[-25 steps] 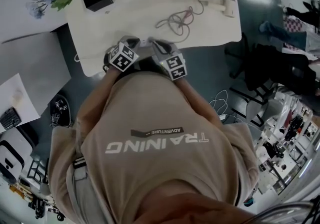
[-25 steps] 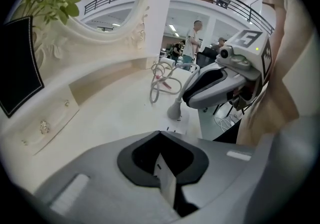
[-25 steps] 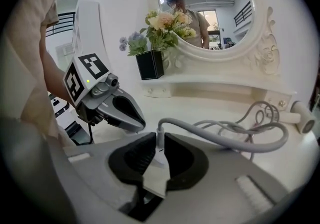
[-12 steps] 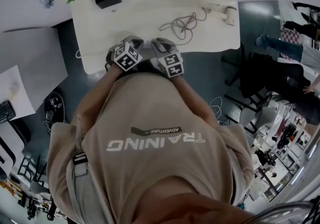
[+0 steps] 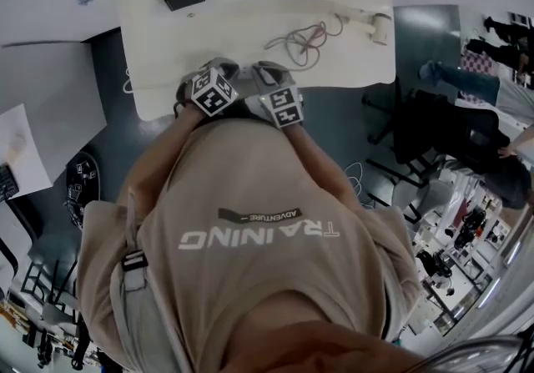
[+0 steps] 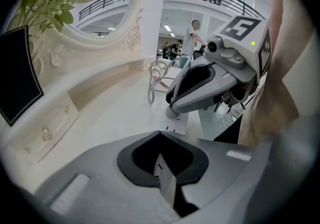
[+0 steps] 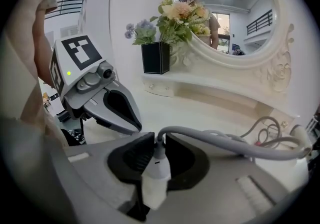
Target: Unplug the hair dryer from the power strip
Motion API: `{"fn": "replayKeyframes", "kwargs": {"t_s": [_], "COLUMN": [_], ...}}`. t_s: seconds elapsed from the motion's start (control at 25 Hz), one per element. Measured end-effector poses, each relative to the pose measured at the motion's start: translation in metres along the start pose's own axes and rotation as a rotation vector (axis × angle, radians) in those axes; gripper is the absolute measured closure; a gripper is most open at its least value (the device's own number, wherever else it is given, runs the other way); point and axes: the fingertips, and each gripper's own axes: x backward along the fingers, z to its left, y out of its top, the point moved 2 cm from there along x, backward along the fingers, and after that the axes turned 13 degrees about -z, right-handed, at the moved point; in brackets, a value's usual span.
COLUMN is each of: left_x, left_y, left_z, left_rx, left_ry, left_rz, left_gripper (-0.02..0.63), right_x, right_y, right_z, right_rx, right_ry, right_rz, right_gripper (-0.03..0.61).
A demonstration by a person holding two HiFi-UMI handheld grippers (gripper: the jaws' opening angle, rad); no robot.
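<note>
White dressing table (image 5: 250, 8), hair dryer (image 5: 377, 22) lying at its right end. Right gripper (image 7: 159, 144) at the front edge, jaws just been closing, pinching the white plug (image 7: 154, 173) with its grey cord (image 7: 220, 140). Left gripper (image 6: 160, 135) beside it, jaws nearly together on a thin white piece (image 6: 167, 185).

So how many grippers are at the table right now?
2. The left gripper is at the table's front edge, shut on the white power strip. The right gripper is close beside it; its jaws have just been closing, on the white plug.
</note>
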Motion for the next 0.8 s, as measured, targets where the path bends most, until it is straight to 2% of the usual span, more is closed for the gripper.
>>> {"fn": "replayKeyframes", "kwargs": {"t_s": [0.32,0.8], "left_x": [0.001,0.001], "left_y": [-0.001,0.000], "left_z": [-0.002,0.000], "left_rx": [-0.003,-0.011], "left_ry": [-0.001,0.005], "left_rz": [-0.002,-0.004], "left_gripper": [0.607,0.607], "right_x": [0.005,0.028], "right_y": [0.002,0.048], "right_z": [0.000,-0.017], "right_rx": [-0.005,-0.064], "right_ry": [0.018,0.016], "right_rz": [-0.017,-0.139], "right_gripper": [0.512,0.512]}}
